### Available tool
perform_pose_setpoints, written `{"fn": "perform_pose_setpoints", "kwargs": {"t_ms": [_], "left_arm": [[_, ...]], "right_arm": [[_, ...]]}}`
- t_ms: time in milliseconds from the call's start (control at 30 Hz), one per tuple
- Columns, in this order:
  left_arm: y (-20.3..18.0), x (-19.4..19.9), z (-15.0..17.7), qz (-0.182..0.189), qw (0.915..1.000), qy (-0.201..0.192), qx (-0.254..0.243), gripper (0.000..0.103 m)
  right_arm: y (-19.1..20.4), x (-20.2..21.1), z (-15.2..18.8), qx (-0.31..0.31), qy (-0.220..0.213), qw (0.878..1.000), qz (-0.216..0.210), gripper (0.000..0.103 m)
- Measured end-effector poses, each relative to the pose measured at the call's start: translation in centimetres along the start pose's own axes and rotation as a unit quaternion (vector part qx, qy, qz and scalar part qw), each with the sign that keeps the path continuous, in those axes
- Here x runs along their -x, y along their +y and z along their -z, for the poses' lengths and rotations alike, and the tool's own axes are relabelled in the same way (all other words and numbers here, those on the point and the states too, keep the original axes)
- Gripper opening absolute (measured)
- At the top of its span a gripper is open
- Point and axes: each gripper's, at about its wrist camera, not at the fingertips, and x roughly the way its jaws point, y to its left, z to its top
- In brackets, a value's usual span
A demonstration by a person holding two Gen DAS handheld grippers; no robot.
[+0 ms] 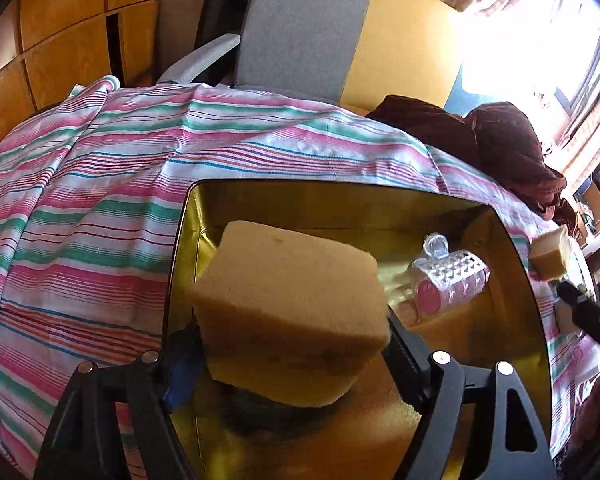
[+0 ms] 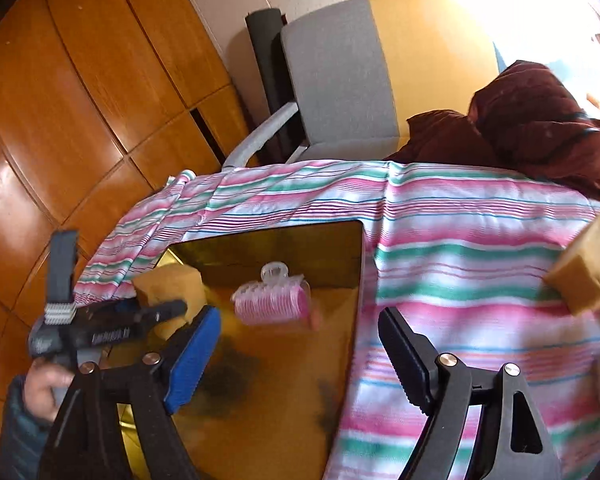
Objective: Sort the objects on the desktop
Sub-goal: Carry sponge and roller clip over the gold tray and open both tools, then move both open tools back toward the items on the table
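Note:
My left gripper point(image 1: 288, 344) is shut on a yellow sponge point(image 1: 292, 300) and holds it over the left half of an open gold tin point(image 1: 340, 188). A pink hair roller with a clear clip point(image 1: 448, 284) lies inside the tin on the right. In the right wrist view the left gripper point(image 2: 172, 312) with its sponge point(image 2: 168, 280) is at the tin's point(image 2: 280, 244) left corner, and the roller point(image 2: 274, 300) is mid-tin. My right gripper point(image 2: 300, 360) stands open and empty over the tin's right edge. A second sponge point(image 2: 588, 272) point(image 1: 550, 258) rests on the cloth to the right.
A pink, green and white striped cloth point(image 2: 460, 240) covers the table. Behind it stand a grey and yellow chair point(image 2: 340, 80) and a brown garment point(image 2: 540, 128). The wooden floor point(image 2: 80, 100) lies to the left. A hand and dark sleeve point(image 2: 36, 400) hold the left gripper.

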Motion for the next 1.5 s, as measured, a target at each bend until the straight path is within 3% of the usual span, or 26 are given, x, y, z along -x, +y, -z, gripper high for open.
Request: {"fn": "perform_pose_setpoints", "kwargs": {"t_ms": [300, 400, 500, 667, 767, 900, 1100, 1300, 1500], "left_arm": [[-0.6, 5.2, 1.2, -0.024, 0.9973, -0.069, -0.004, 0.081], [-0.4, 6.0, 1.7, -0.031, 0.9972, -0.068, 0.001, 0.081], [-1.6, 7.3, 2.8, -0.007, 0.9966, -0.082, -0.004, 0.081], [-8.5, 9.0, 5.8, 0.072, 0.9898, -0.096, -0.077, 0.081], [-14.1, 9.6, 7.6, 0.128, 0.9783, -0.094, -0.133, 0.081], [-21.8, 8.9, 10.0, 0.189, 0.9583, -0.065, -0.204, 0.081], [-31.7, 6.8, 13.3, 0.246, 0.9252, -0.014, -0.289, 0.081], [-38.5, 5.7, 15.5, 0.27, 0.8951, 0.005, -0.355, 0.081], [-43.1, 3.5, 16.2, 0.278, 0.8763, 0.022, -0.393, 0.069]], "right_arm": [[-4.1, 7.9, 8.2, 0.0, -0.054, 0.998, 0.015, 0.087], [-6.3, 9.6, 10.7, -0.022, -0.059, 0.998, 0.032, 0.088], [-8.2, 11.7, 12.8, -0.038, -0.076, 0.995, 0.055, 0.088], [-10.9, 14.9, 15.7, -0.069, -0.107, 0.987, 0.093, 0.088], [-12.2, 16.5, 17.2, -0.084, -0.116, 0.983, 0.116, 0.088], [-13.5, 18.4, 18.6, -0.088, -0.134, 0.975, 0.157, 0.088], [-15.4, 20.6, 19.9, -0.085, -0.161, 0.961, 0.21, 0.09], [-16.1, 21.3, 21.8, -0.075, -0.174, 0.951, 0.243, 0.09], [-16.4, 21.9, 22.5, -0.075, -0.187, 0.947, 0.249, 0.092]]}}
